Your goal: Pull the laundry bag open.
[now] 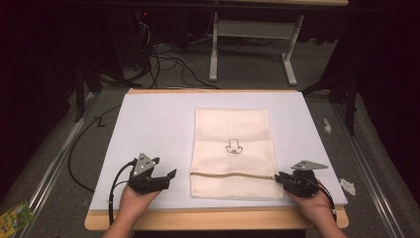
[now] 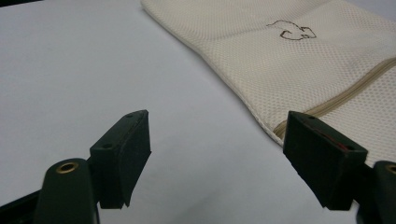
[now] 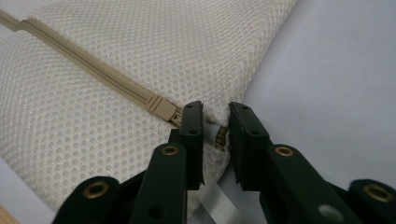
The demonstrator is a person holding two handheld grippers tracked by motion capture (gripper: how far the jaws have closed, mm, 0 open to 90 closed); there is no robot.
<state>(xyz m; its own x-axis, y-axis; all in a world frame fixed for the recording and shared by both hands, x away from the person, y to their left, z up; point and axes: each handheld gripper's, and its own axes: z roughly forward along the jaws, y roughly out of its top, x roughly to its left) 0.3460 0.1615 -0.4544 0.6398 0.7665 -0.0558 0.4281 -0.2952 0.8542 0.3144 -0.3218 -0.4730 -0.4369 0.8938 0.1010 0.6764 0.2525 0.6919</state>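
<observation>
A cream mesh bag [image 1: 231, 144] with a small dark emblem lies flat in the middle of the white board [image 1: 148, 119]. Its tan zipper [image 1: 233, 174] runs across near the front end. My right gripper [image 1: 279, 177] is at the zipper's right end. In the right gripper view its jaws [image 3: 216, 116] are closed to a narrow gap on the brass zipper pull [image 3: 221, 137] and a bit of mesh bag [image 3: 116, 46]. My left gripper [image 1: 166, 168] rests on the board just left of the bag, open and holding nothing [image 2: 217, 154]. The mesh bag's [image 2: 303, 60] zipper end [image 2: 327, 108] lies beside its right jaw.
The board sits on a wooden table [image 1: 213, 219] whose front edge is under my hands. Black cables [image 1: 79, 148] trail off the left side. White table legs [image 1: 214, 49] stand behind. Paper scraps [image 1: 348, 186] lie at the right, a green packet [image 1: 14, 214] at the lower left.
</observation>
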